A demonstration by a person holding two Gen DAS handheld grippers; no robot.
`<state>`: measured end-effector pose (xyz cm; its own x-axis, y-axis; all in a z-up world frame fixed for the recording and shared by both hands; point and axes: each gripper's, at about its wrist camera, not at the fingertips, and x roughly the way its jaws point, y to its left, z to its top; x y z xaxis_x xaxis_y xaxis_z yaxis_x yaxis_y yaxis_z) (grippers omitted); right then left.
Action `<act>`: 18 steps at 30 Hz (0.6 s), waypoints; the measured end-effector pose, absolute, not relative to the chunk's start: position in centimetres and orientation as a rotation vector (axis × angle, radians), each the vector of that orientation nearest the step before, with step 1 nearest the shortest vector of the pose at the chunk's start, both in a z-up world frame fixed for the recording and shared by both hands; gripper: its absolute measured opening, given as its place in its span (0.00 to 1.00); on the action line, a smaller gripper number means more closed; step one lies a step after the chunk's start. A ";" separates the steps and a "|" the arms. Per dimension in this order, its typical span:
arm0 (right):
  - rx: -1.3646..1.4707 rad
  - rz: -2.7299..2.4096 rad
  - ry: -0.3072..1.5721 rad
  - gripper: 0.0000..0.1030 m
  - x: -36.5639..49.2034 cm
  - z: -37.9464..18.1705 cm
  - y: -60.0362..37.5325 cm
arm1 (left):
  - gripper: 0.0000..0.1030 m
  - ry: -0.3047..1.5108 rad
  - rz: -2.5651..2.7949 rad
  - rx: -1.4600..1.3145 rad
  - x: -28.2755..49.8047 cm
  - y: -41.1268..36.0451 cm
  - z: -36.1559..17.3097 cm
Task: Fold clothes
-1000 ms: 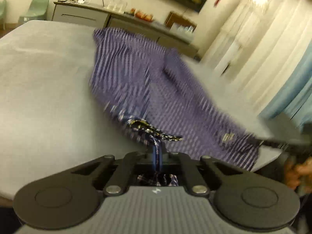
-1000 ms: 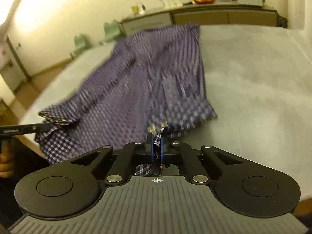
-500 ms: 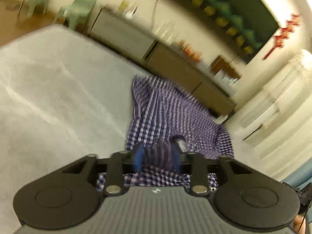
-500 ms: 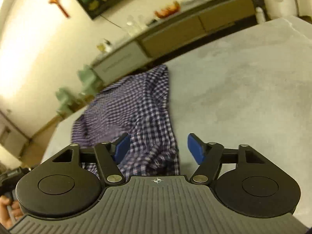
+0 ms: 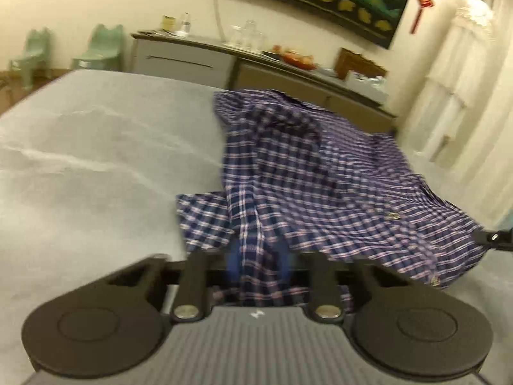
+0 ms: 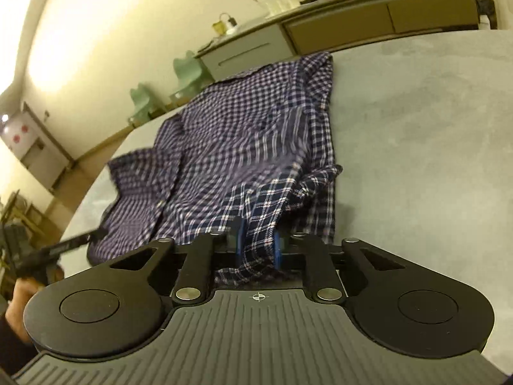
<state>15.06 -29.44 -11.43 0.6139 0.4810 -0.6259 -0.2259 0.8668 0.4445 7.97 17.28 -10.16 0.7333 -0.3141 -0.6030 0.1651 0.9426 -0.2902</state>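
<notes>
**Both grippers close on bunched shirt cloth at the near edge of the bed**

Left wrist view shows the left gripper (image 5: 258, 261) low over a grey bed cover (image 5: 96, 166); its two blue pads stand a little apart with a fold of the checked shirt (image 5: 320, 173) running between them, and the jaws are closing on that fold; the cloth fills the gap and the pads appear to press its sides, though blur softens the edges. From there the shirt, navy with white and pink lines, spreads away toward the far right of the cover in a rumpled heap, one flap lying flat to the left of the gripper; a small label and a button show near its right edge. At the right border of this view the tip of the right gripper (image 5: 493, 239) reaches the shirt's hem.

In the right wrist view the right gripper (image 6: 258, 245) likewise has a bunch of the shirt (image 6: 243, 134) between its blue fingers (image 6: 239, 237); its jaws are closing too, with the cloth squeezed in the narrow gap. The rest of the garment lies stretched up the cover toward a sideboard (image 6: 384, 22) against the wall; the cover to the right is bare grey fabric. At lower left a hand (image 6: 19, 301) holds the other gripper's handle, whose dark tip meets the shirt's near-left corner. Pale green chairs (image 6: 189, 70) stand by the wall beyond.
</notes>
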 end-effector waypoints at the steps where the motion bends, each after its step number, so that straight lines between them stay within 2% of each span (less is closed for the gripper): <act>1: 0.324 0.414 0.818 0.12 14.3 -11.3 -29.6 | 0.18 0.696 -0.278 -0.232 8.0 17.3 -10.1; 3: 0.293 0.398 0.829 0.12 13.4 -11.7 -29.8 | 0.20 0.685 -0.251 -0.249 8.0 17.8 -10.2; 5: 0.283 0.388 0.837 0.12 12.9 -12.2 -30.1 | 0.39 0.669 -0.185 -0.265 8.1 18.4 -10.3; 6: 0.300 0.391 0.835 0.17 12.9 -12.4 -30.5 | 0.53 0.658 -0.149 -0.269 8.2 18.7 -10.3; 7: 0.319 0.392 0.830 0.28 12.8 -12.6 -30.9 | 0.59 0.645 -0.113 -0.271 8.2 18.8 -10.2; 8: 0.340 0.383 0.815 0.33 13.0 -12.5 -31.2 | 0.61 0.646 -0.102 -0.266 8.3 18.7 -10.3; 10: 0.376 0.366 0.780 0.55 13.2 -12.1 -31.7 | 0.62 0.658 -0.103 -0.253 8.7 18.3 -10.4; 12: 0.423 0.366 0.754 0.62 13.9 -12.0 -32.0 | 0.62 0.681 -0.132 -0.233 9.7 17.6 -10.7; 13: 0.445 0.368 0.748 0.62 14.3 -12.0 -32.1 | 0.57 0.691 -0.153 -0.224 10.3 17.2 -10.8; 14: 0.461 0.373 0.752 0.62 14.8 -12.2 -32.0 | 0.47 0.699 -0.184 -0.215 10.9 16.8 -10.9; 15: 0.469 0.381 0.760 0.64 15.2 -12.6 -31.8 | 0.03 0.701 -0.219 -0.205 11.3 16.4 -10.8; 16: 0.474 0.390 0.768 0.61 15.6 -12.9 -31.6 | 0.02 0.682 -0.252 -0.195 11.5 16.0 -10.4; 17: 0.464 0.406 0.776 0.54 15.8 -13.0 -31.4 | 0.02 0.657 -0.303 -0.208 11.3 15.8 -9.9; 18: 0.455 0.421 0.784 0.34 16.1 -13.1 -31.2 | 0.02 0.631 -0.361 -0.231 11.0 15.9 -9.4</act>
<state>16.08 -31.16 -13.11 0.6360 0.5181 -0.5719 -0.1901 0.8235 0.5346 11.01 15.86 -9.44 0.7486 -0.3965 -0.5315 0.2575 0.9125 -0.3180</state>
